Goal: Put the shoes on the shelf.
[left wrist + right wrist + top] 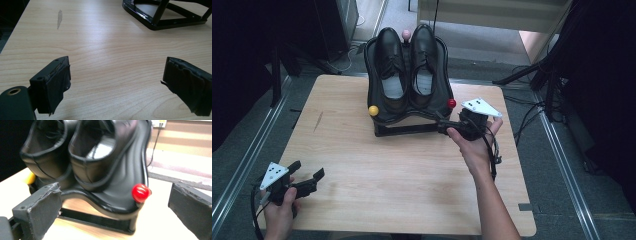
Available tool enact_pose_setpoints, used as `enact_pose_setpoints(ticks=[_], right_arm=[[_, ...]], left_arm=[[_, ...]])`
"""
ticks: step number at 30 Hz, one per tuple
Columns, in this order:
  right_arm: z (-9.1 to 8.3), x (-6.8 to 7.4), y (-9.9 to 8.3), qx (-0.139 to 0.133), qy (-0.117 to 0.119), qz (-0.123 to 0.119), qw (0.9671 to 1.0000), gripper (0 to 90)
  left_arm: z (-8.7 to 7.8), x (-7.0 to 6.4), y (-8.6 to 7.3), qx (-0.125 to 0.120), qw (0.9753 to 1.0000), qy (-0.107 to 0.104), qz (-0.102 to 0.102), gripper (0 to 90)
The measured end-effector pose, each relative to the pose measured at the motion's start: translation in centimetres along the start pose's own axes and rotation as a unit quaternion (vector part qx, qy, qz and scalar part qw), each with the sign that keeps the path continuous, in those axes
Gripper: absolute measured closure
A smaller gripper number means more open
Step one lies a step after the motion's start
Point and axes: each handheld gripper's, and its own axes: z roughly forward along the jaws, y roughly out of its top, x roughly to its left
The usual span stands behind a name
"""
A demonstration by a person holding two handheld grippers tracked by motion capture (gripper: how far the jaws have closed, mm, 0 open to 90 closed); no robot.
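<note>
Jaws of both grippers stand apart with nothing between them. On the left gripper point(304, 180), the left gripper view shows the two padded jaws spread wide over bare wood; on the right gripper point(447, 127), the right gripper view shows them spread with the near corner of the stand between and beyond them.

Worktop point(412, 170): light wood, rectangular, with a small grey mark point(59, 18) on its surface toward the far left.

Shoe stand point(409, 117): glossy black, with a raised wavy rim on a tilted tray above a black base frame. It sits at the far middle of the worktop.

Shoes point(407, 65): a pair of black lace-up shoes side by side on the tray, toes pointing away from the person, heels at the near edge.

Right hand point(474, 142): holds the right gripper just beside the near right corner of the stand, jaws aimed at it.

Left hand point(279, 210): holds the left gripper at the near left corner of the worktop, well apart from the stand.

Knobs: a red ball point(140, 192) at the near right corner of the tray, a yellow ball point(373, 110) at the near left corner, and a pink ball point(406, 34) at the far edge between the toes.
</note>
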Motion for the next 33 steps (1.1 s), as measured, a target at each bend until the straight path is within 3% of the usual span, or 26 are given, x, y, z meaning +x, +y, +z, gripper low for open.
enact_pose_setpoints(ticks=[20, 33], right_arm=[[-3.7, -5.2, -6.8, 0.018, -0.042, 0.013, 0.9989, 0.0], [-6.4, -8.8, -11.4, 0.038, -0.074, 0.027, 0.9962, 0.0]], left_arm=[[0.1, -0.1, 0.0, 0.001, 1.0000, 0.004, 0.003, 8.6], [0.1, -0.2, 0.0, 0.002, 0.9999, 0.007, 0.008, 8.6]])
